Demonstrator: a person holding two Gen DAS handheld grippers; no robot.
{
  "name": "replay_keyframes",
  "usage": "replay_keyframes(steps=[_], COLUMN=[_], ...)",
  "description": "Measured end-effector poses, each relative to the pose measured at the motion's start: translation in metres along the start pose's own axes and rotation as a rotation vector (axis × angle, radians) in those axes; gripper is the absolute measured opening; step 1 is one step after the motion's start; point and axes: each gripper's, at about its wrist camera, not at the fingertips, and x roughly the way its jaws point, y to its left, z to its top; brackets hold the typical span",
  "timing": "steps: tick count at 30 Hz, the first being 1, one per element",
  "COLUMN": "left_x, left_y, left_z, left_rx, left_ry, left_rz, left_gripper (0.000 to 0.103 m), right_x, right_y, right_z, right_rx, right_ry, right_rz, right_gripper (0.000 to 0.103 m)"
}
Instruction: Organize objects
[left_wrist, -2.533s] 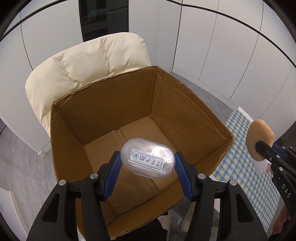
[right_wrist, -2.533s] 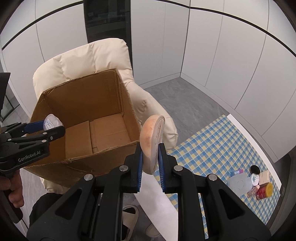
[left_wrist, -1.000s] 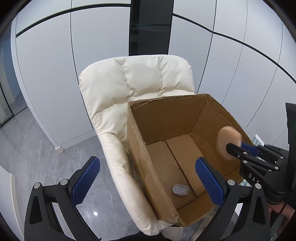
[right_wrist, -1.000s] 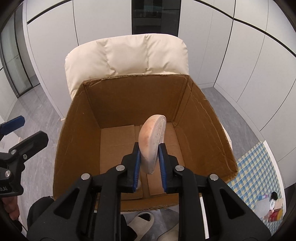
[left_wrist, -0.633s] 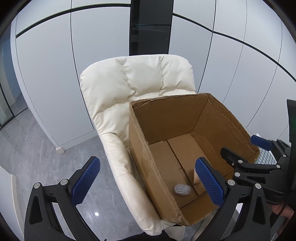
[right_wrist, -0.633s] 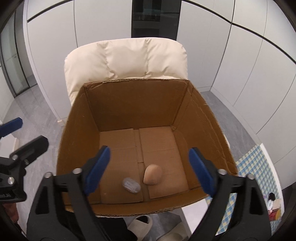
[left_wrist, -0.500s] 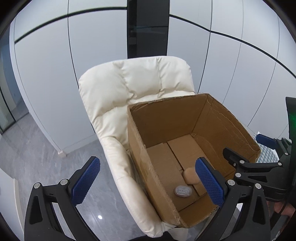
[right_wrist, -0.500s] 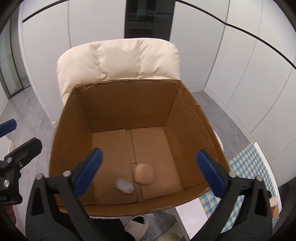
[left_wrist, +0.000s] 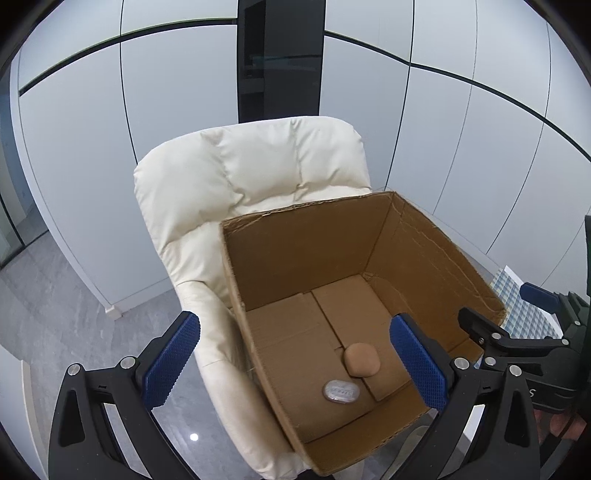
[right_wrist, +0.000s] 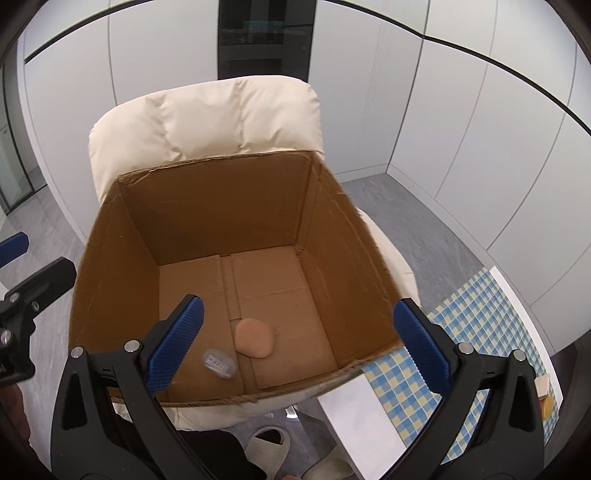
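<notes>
R wrist: puff (right_wrist: 255, 337) in box (right_wrist: 332, 236)

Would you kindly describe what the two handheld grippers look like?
Both the left gripper and the right gripper have black plastic frames with silver screws. Their fingers carry blue pads with a fine knobbly texture.

We see an open cardboard box (right_wrist: 110, 280) sitting on the seat of a cream padded chair (right_wrist: 207, 118), which stands on grey floor (left_wrist: 55, 295). On the box bottom lie a tan round pad (right_wrist: 255, 337) and, just beside it to the near left, a small clear oval case (right_wrist: 219, 363). At right, a table (right_wrist: 465, 332) bears a blue-checked cloth.
</notes>
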Motion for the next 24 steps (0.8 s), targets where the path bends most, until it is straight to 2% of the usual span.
replay_keyframes(steps=[18, 24], left_x=[0.006, 0.007], left_y=[-0.042, -0.055], left_z=[0.005, 0.006], left_rx=[0.043, 0.043], left_ry=[-0.005, -0.003], left_rz=[-0.036, -0.069], left_gripper=[0.102, 0.102], right_x=[-0.006, -0.009], right_y=[-0.047, -0.060], right_z=[-0.014, -0.019], right_rx=[0.062, 0.075], right_ry=[0.016, 0.018], right_rz=[-0.044, -0.057], right_gripper=[0.103, 0.103])
